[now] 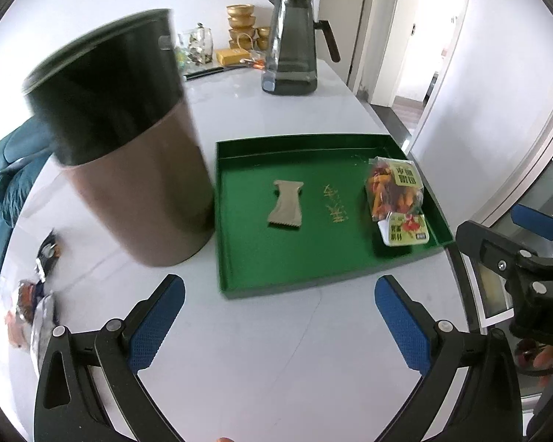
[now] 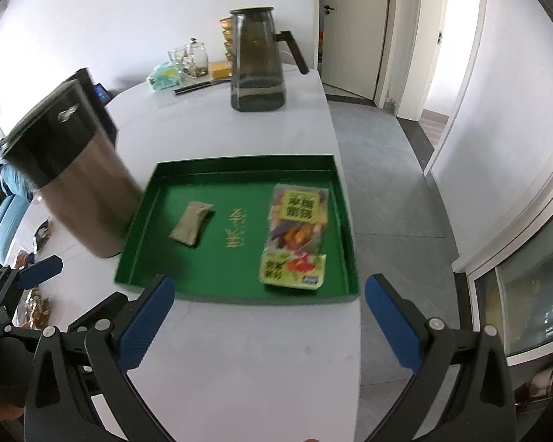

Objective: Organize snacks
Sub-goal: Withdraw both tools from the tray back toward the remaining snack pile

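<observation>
A: L gripper point(image 1: 280, 316) + R gripper point(image 2: 269, 316) both wide, nothing held. Tray point(image 2: 236, 164) has 3 snacks: packet point(image 2: 192, 226), bag point(image 2: 298, 221), tub point(image 2: 294, 270)

B: Rest?

A: Loose snacks point(image 1: 37, 294) far left, behind can point(image 1: 129, 154)

B: Risk?

A: L reach could clip can, tip it

The bench point(image 1: 261, 350) is glossy white, stone-like. The green tray point(image 2: 236, 272) looks matt. A brushed-metal canister point(image 2: 88, 199) wears a shiny black top; the pitcher point(image 1: 293, 44) is smoky glass; both snack packets point(image 2: 296, 235) are glossy plastic.
</observation>
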